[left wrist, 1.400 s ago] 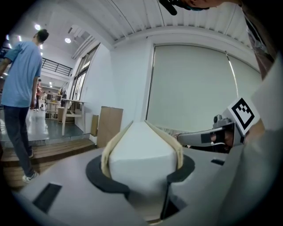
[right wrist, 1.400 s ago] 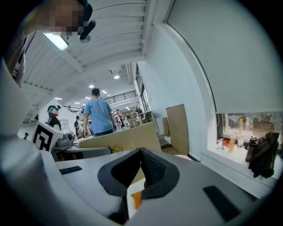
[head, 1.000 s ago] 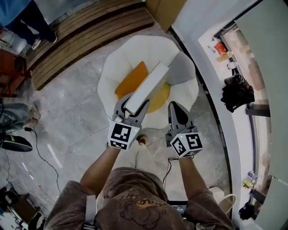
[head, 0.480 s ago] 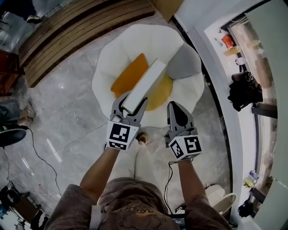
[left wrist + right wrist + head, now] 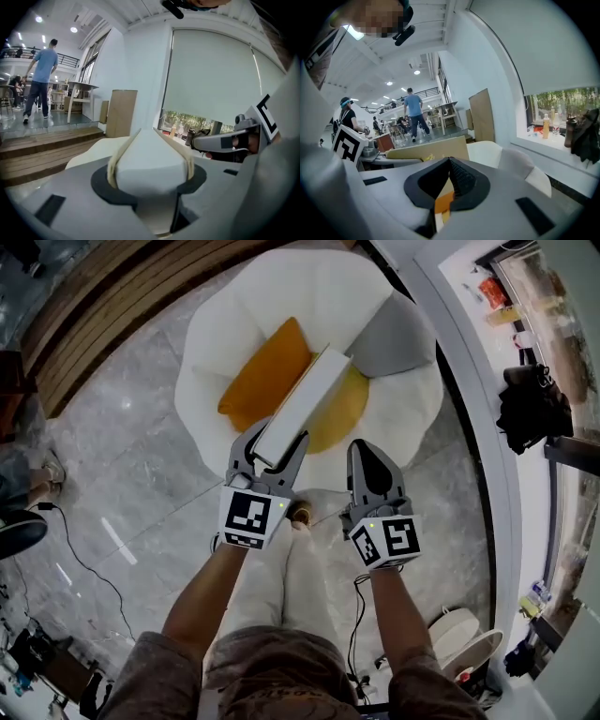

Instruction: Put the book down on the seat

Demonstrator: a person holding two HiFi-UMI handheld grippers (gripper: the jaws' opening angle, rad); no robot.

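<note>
From overhead, the left gripper (image 5: 270, 434) is clamped on one end of the book (image 5: 314, 399), held above the seat (image 5: 211, 362), not yet down. Its own view confirms that pinch. The right gripper (image 5: 449, 161), in its view, is closed and empty.

Person has closed in on the seat (image 5: 211, 352) — it now spreads larger and wider under the book (image 5: 302, 401); wooden steps (image 5: 84, 324) have slid out toward 10 o'clock, window sill (image 5: 473, 343) toward 2 o'clock.

Matt paper-edged book (image 5: 302, 405), soft matt cloth seat (image 5: 220, 338), glossy stone floor (image 5: 122, 465), slatted wood step (image 5: 80, 301).
</note>
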